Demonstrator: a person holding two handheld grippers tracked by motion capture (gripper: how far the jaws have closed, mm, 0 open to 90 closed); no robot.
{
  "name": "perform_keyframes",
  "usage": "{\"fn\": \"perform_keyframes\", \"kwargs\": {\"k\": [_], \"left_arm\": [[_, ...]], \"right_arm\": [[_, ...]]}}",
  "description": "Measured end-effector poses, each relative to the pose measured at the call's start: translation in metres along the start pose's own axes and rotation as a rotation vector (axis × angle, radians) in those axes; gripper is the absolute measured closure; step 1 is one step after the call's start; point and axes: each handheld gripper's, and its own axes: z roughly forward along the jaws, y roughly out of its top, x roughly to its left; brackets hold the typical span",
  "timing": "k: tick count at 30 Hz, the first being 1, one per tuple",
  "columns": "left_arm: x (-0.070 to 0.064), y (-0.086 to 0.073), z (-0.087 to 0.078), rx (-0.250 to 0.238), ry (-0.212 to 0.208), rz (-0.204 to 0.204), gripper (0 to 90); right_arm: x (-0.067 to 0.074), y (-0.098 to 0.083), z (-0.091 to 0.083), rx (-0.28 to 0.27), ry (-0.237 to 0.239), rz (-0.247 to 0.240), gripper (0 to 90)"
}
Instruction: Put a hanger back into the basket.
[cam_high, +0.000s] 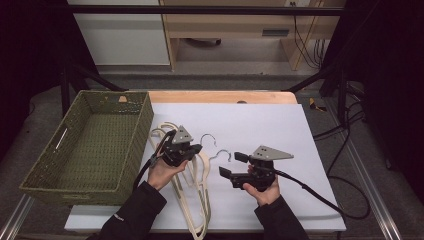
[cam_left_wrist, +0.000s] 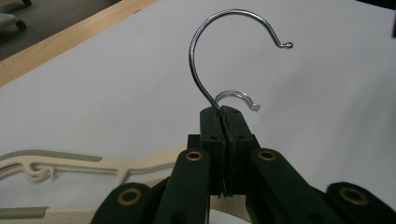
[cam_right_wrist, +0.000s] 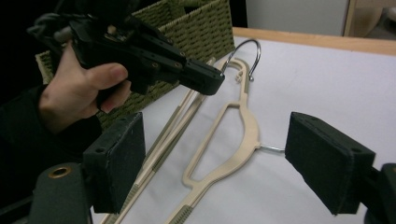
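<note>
From high up, the left claw (cam_high: 196, 148) is sitting over a pile of cream hangers (cam_high: 192, 200) that are lying on the white sheet (cam_high: 260, 120) covering the table (cam_high: 220, 96), close to the table's left edge and running toward its near edge. The left gripper view is showing something the high view is too small to tell: the two black jaws are pressed tight together, pinching the bottom of a silver hook (cam_left_wrist: 219, 42) on the top hanger. A second silver hook (cam_left_wrist: 238, 98) is peeking out just behind it, lying on the sheet. The right gripper view is looking at the pile from the other side. There the left claw (cam_right_wrist: 212, 81) is being held by a hand (cam_right_wrist: 79, 93), and one cream hanger (cam_right_wrist: 233, 135) is lying flat on the sheet with its hook (cam_right_wrist: 250, 56) pointing toward the basket. The right claw (cam_right_wrist: 215, 163) is standing wide apart, with nothing touching its pads (cam_right_wrist: 322, 154). From high up, the right claw (cam_high: 232, 164) is sitting near the middle of the table, just right of the pile. The green woven basket (cam_high: 125, 150) is resting at the table's left edge, and nothing is lying inside it.
</note>
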Motion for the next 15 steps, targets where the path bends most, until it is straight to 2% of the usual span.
{"fn": "perform_keyframes", "kwargs": {"k": [6,13,15], "left_arm": [[-0.002,-0.001,-0.004,-0.004,0.003,0.004,88.2],[-0.004,-0.002,-0.005,-0.005,0.006,0.006,88.2],[-0.004,-0.002,-0.005,-0.006,0.008,0.007,88.2]], "right_arm": [[0.013,-0.001,0.029,0.075,0.008,-0.006,22.6],[0.02,-0.003,0.054,0.106,0.009,0.004,28.2],[0.021,-0.004,0.061,0.121,0.007,0.029,32.1]]}}
